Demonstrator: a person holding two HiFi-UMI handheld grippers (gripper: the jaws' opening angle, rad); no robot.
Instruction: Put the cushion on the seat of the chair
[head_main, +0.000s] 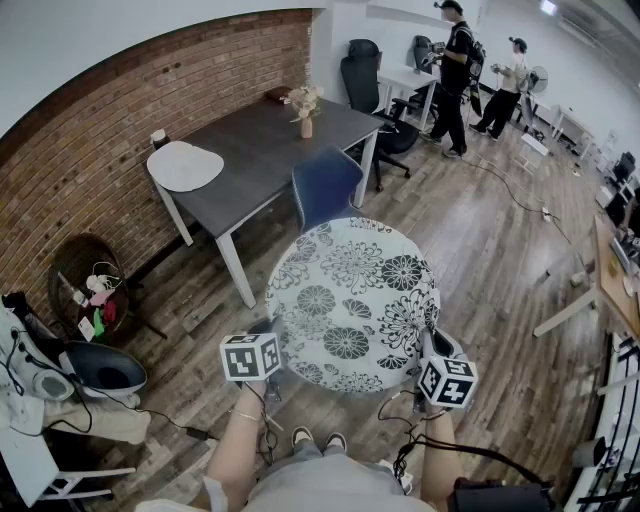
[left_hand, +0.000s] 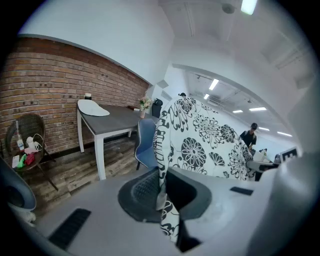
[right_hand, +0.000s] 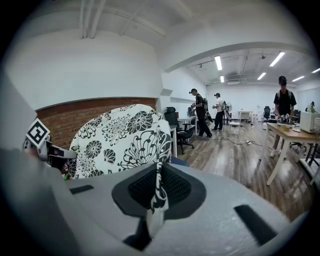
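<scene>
A round white cushion (head_main: 352, 300) with black flower print hangs in the air between both grippers. My left gripper (head_main: 270, 345) is shut on its near left edge, and the fabric (left_hand: 162, 175) runs up between the jaws. My right gripper (head_main: 428, 345) is shut on the near right edge, where a fold of cushion (right_hand: 157, 187) is pinched. The blue chair (head_main: 324, 186) stands beyond the cushion at the grey table; its seat is hidden behind the cushion. In the left gripper view the chair (left_hand: 146, 145) shows left of the cushion (left_hand: 200, 135).
The grey table (head_main: 262, 150) stands along the brick wall, with a vase (head_main: 305, 112) and a white mat (head_main: 185, 165) on it. A wicker basket (head_main: 85, 285) and a dark tub (head_main: 105, 370) sit at the left. Two people (head_main: 455, 70) stand far back by desks.
</scene>
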